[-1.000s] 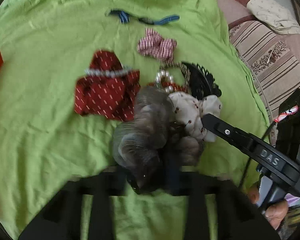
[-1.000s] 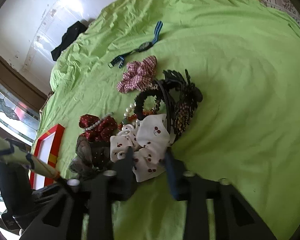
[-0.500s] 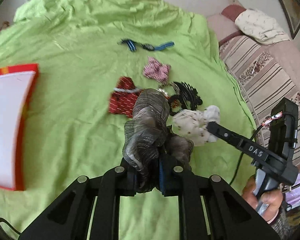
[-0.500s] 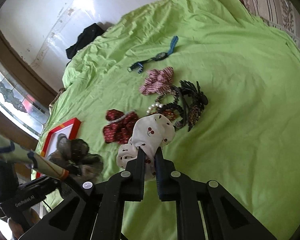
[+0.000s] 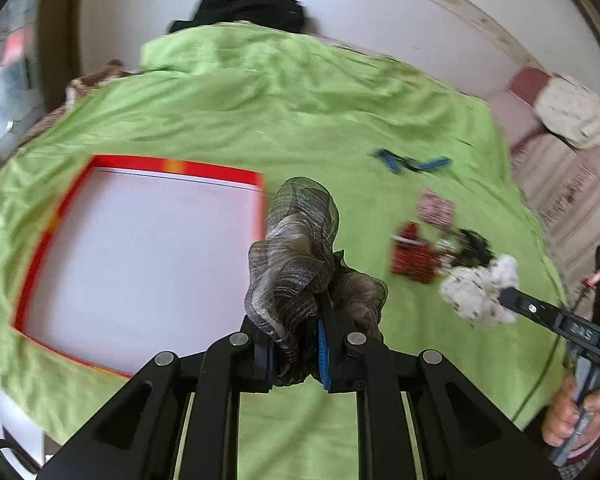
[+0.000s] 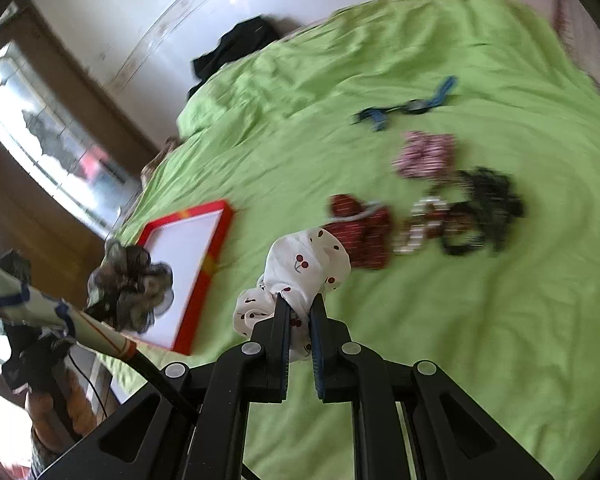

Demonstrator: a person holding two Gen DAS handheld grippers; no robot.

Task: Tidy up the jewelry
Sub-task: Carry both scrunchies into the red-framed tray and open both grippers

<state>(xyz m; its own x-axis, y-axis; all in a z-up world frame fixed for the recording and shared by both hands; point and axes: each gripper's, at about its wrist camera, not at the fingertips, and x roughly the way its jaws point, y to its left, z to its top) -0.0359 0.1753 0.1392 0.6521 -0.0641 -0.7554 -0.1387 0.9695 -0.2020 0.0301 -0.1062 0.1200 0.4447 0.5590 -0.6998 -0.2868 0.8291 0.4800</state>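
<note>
You have a big bed with a green sheet (image 5: 300, 112) next to a white wall (image 5: 380, 12). A red-edged white tray (image 5: 140, 248) lies near the sheet's left edge. Black clothes (image 5: 252, 10) sit at the far edge. Your left gripper (image 5: 296, 354) is pinched tight on a grey scrunchie (image 5: 296, 248), up in the air by the tray's right edge. Your right gripper (image 6: 300, 332) is squeezed on a white cherry scrunchie (image 6: 308, 268), above the sheet's middle. Blurry hair things (image 6: 432, 208) lie beyond.

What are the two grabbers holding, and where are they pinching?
The left gripper pinches the grey gauzy scrunchie at its lower edge. The right gripper pinches the white cherry-print scrunchie at its lower folds.
</note>
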